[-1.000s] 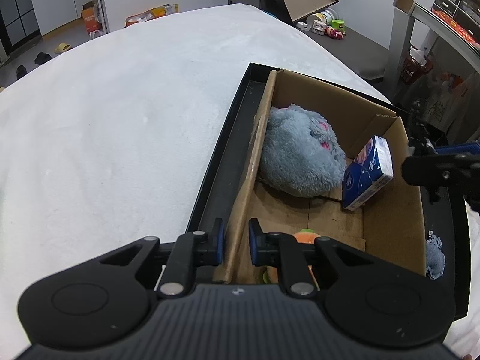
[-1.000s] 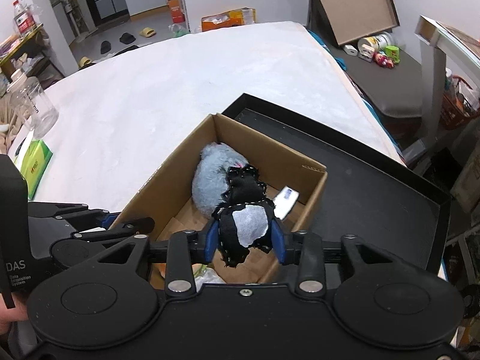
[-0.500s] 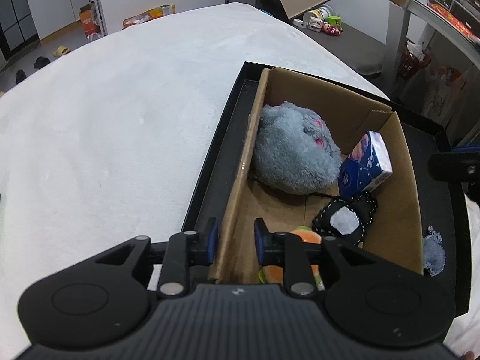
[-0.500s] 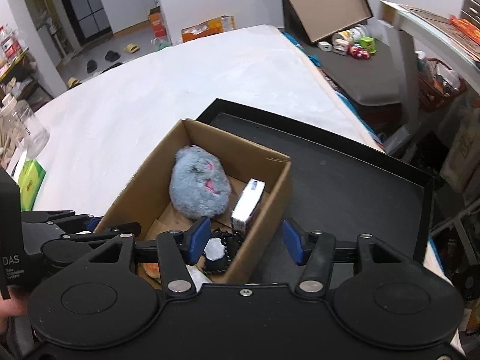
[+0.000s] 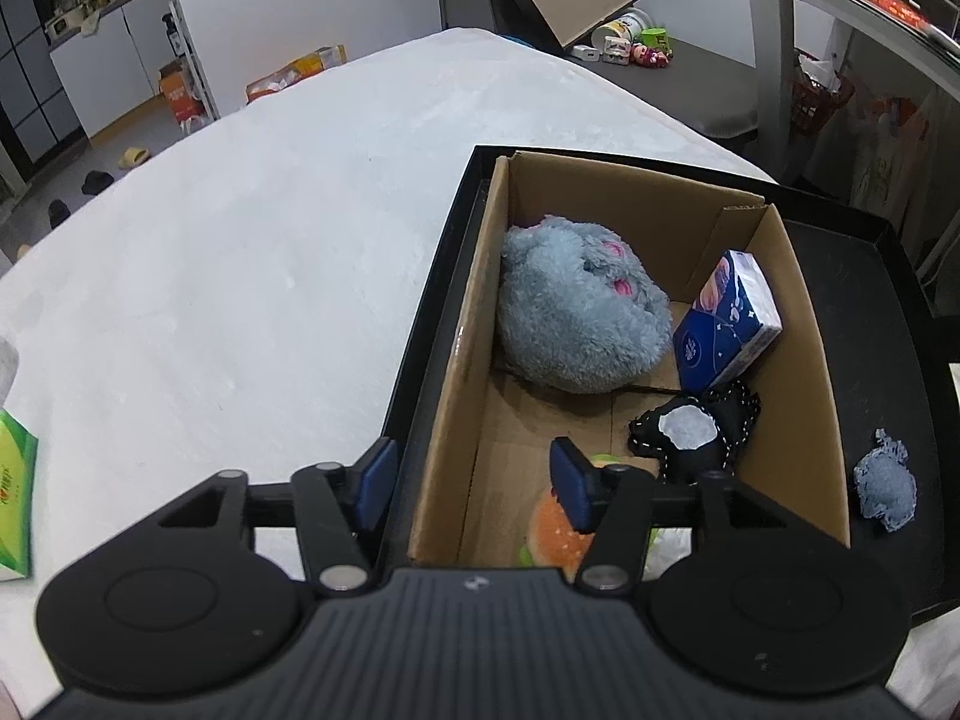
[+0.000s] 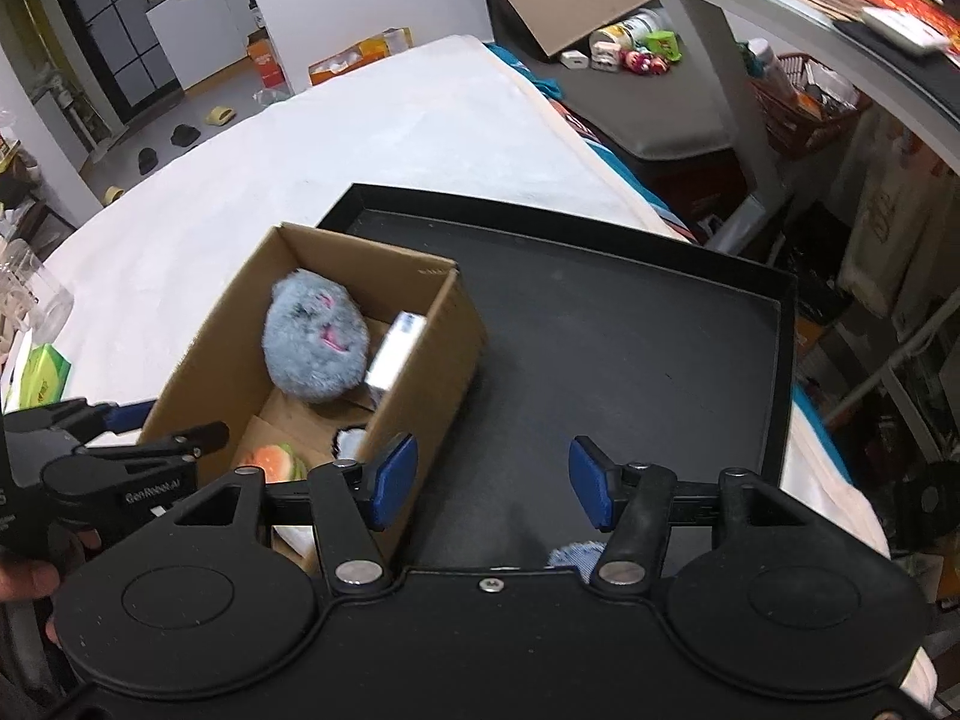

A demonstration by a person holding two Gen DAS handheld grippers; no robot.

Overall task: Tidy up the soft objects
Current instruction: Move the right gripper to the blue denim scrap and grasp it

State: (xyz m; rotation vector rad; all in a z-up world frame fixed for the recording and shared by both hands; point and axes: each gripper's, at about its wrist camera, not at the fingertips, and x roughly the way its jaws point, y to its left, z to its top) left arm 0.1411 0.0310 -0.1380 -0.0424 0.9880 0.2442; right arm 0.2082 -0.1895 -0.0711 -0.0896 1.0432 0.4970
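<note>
A cardboard box (image 5: 804,348) stands at the left of a black tray (image 6: 630,324). In it lie a grey-blue plush (image 5: 576,324), a blue tissue pack (image 5: 729,321), a black pouch with a white patch (image 5: 690,429) and a plush burger (image 5: 555,531). A small blue fabric piece (image 5: 885,483) lies on the tray right of the box. My left gripper (image 5: 471,483) is open, its jaws either side of the box's left wall. My right gripper (image 6: 492,483) is open and empty above the tray, right of the box (image 6: 432,354).
The tray sits on a white padded tabletop (image 5: 240,276). A green packet (image 5: 15,516) lies at the table's left edge, with clear jars (image 6: 27,294) near it. A desk frame (image 6: 720,60) and floor clutter stand beyond the table's right side.
My right gripper opened, dropped the black pouch into the box and moved right over the tray. My left gripper opened off the box's left wall.
</note>
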